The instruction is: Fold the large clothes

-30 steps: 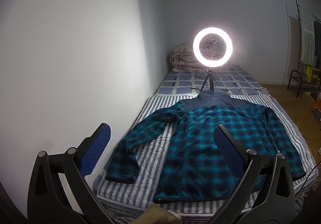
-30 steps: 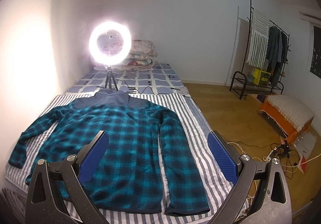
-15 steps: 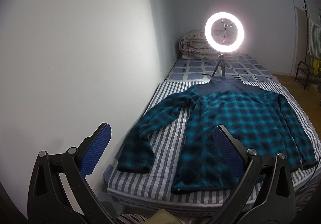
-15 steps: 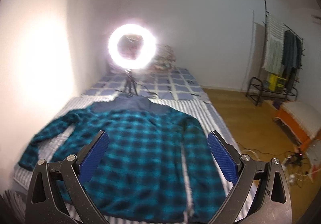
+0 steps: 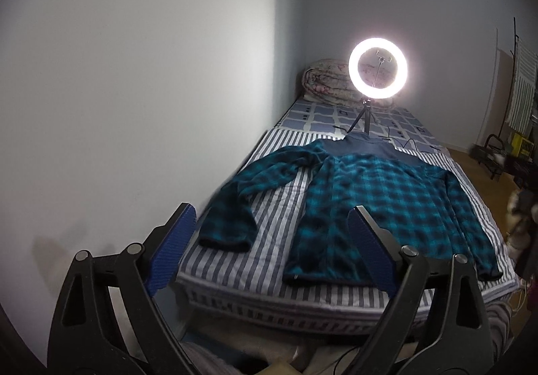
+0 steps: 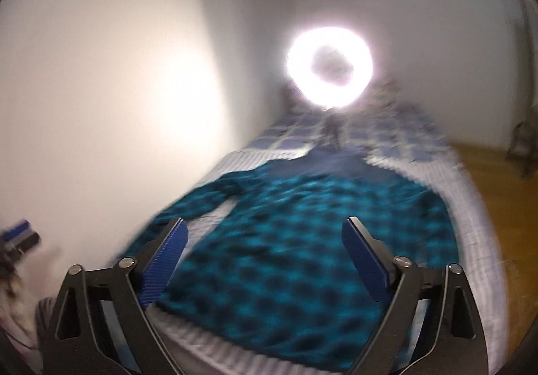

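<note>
A teal and black plaid fleece jacket [image 5: 380, 207] with a plain blue yoke lies spread flat on the striped bed [image 5: 269, 260], sleeves out to both sides. It also shows, blurred, in the right wrist view [image 6: 302, 240]. My left gripper [image 5: 269, 223] is open and empty, held in the air short of the bed's near edge, in line with the left sleeve cuff [image 5: 225, 233]. My right gripper [image 6: 264, 237] is open and empty above the jacket's lower hem. The left gripper's tip [image 6: 20, 235] shows at the far left of the right wrist view.
A lit ring light on a tripod [image 5: 377, 74] stands on the bed beyond the collar, with a rolled quilt [image 5: 328, 84] behind it. A white wall [image 5: 134, 106] runs along the bed's left side. A clothes rack [image 5: 517, 126] and wooden floor [image 6: 497, 190] lie to the right.
Both grippers have swung left and pulled back a little toward the bed's foot. The jacket now sits further right in both views. The right wrist view has become motion-blurred. Both stay open.
</note>
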{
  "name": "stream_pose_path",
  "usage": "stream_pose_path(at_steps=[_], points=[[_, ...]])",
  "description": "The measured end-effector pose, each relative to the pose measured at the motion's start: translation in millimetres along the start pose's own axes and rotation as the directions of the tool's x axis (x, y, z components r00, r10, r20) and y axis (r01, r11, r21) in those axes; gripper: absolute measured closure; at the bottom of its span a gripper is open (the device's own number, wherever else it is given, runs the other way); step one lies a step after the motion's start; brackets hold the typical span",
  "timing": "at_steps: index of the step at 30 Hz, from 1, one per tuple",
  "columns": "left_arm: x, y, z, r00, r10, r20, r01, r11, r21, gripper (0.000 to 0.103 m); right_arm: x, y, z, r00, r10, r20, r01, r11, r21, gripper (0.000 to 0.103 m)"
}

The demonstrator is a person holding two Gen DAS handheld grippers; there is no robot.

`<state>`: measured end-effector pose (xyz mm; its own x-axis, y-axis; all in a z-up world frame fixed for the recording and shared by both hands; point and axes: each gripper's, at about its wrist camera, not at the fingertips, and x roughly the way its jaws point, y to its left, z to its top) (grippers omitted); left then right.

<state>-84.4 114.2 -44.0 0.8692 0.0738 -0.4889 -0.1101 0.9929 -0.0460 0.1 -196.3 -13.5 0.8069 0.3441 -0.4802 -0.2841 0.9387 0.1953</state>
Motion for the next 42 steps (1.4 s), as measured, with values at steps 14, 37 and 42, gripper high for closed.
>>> stream_pose_path(at_steps=[14, 37, 42], points=[[48.8, 46.9, -22.5, 0.994, -0.023, -0.106, 0.018, 0.998, -0.055, 0.035, 201.2, 102.7, -32.4, 0.846, 0.423, -0.324, -0.348, 0.899, 0.265, 0.045], [102.8, 82.4, -53.6, 0.966, -0.007, -0.257, -0.017, 0.996, -0.091, 0.049, 452.1, 165.5, -73.2, 0.665, 0.504, -0.551, -0.246, 0.844, 0.476, 0.097], [115.8, 78.2, -50.0, 0.961, -0.036, -0.275, 0.009, 0.995, -0.100, 0.049, 434.6, 138.0, -48.7, 0.684, 0.489, -0.542, -0.294, 0.864, 0.408, 0.098]])
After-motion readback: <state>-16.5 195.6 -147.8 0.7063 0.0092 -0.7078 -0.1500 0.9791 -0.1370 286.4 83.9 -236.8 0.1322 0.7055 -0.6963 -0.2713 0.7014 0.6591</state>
